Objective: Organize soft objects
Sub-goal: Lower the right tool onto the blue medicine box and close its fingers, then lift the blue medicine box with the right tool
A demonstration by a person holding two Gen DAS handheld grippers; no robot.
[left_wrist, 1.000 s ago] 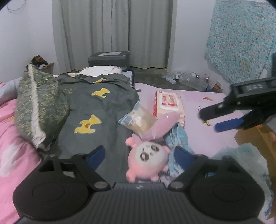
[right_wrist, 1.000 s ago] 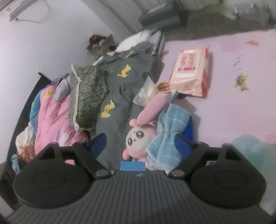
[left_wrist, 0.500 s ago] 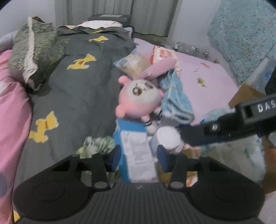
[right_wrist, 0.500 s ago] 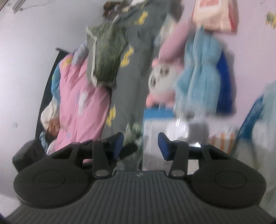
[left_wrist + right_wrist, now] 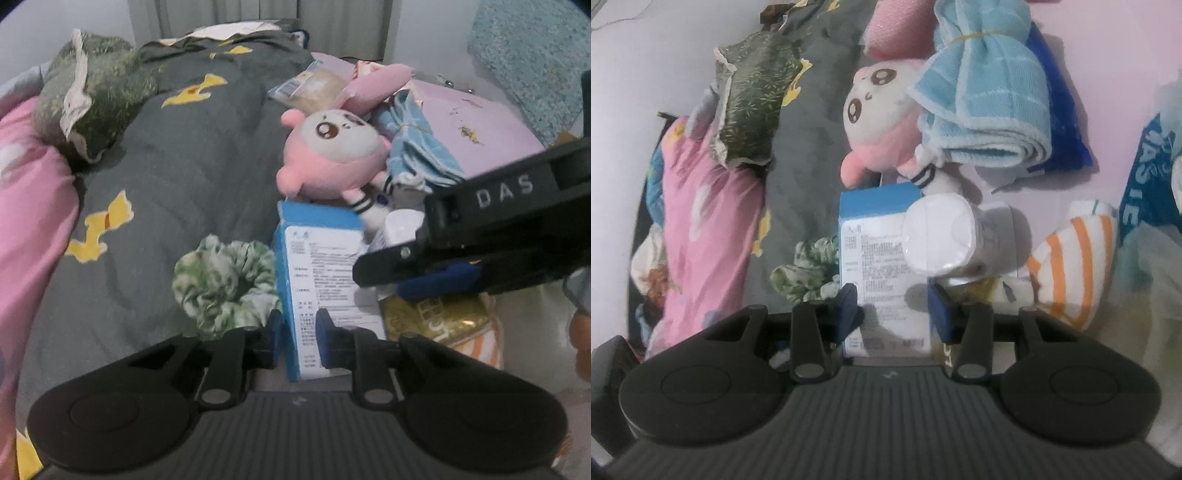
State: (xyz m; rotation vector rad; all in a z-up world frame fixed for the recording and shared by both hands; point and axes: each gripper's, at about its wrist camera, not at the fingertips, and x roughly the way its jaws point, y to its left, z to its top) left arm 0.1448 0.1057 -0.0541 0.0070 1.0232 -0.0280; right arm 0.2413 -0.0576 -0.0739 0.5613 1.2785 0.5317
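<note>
1. One green pillow (image 5: 92,96), far left on the bed (image 5: 177,177).
2. One green scrunchie (image 5: 225,284), one blue-and-white box (image 5: 325,280), one pink plush toy (image 5: 332,155), one blue towel (image 5: 421,155), one striped towel (image 5: 1075,266).
3. Left gripper (image 5: 298,341) jaws have just been closing; they now look nearly together over the box edge, grip unclear.
4. Right gripper (image 5: 894,312) jaws stand apart, astride the box.
5. Both came down closer than a second ago.
</note>
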